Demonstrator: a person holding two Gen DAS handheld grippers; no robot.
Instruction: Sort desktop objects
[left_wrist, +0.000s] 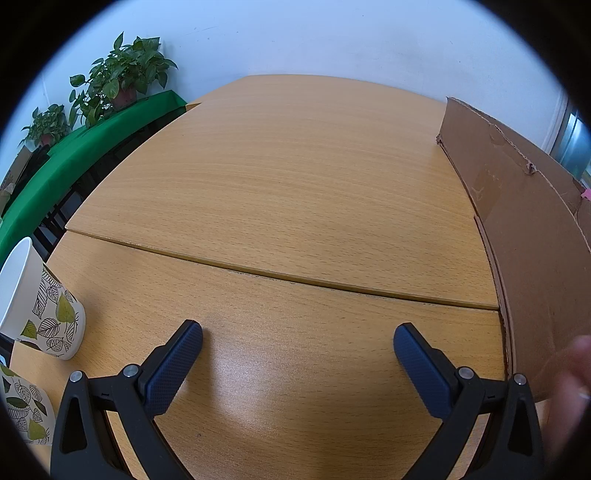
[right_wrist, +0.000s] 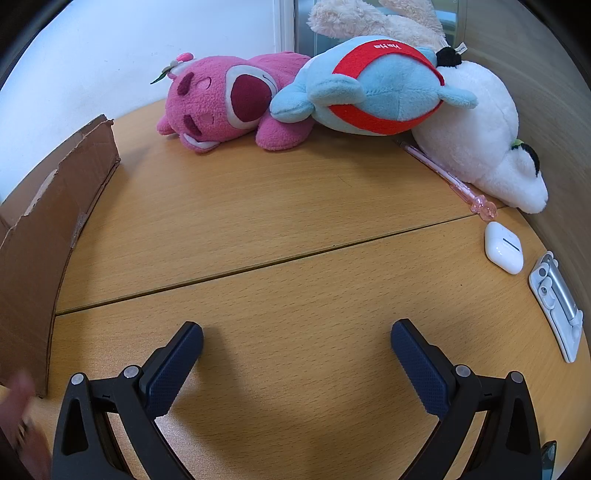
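My right gripper (right_wrist: 297, 339) is open over bare wooden table (right_wrist: 258, 221), with nothing between its fingers. Far ahead lie a pink plush bear (right_wrist: 229, 103), a blue and red plush (right_wrist: 373, 85) and a white plush (right_wrist: 480, 136). A pink pen (right_wrist: 443, 173) pokes out beside the white plush, and a white earbud case (right_wrist: 503, 248) and a grey-white clip device (right_wrist: 557, 302) lie at the right. My left gripper (left_wrist: 298, 341) is open too, above an empty stretch of table (left_wrist: 277, 184). Two leaf-patterned paper cups (left_wrist: 44, 314) (left_wrist: 26, 410) sit at its left.
A brown cardboard box wall (left_wrist: 524, 229) (right_wrist: 48, 229) stands between the two grippers' areas. Potted plants (left_wrist: 125, 74) on a green-covered bench (left_wrist: 74, 155) lie beyond the left table edge. A blurred hand (left_wrist: 576, 387) (right_wrist: 18, 417) shows near the box. A wooden panel (right_wrist: 546, 74) bounds the right.
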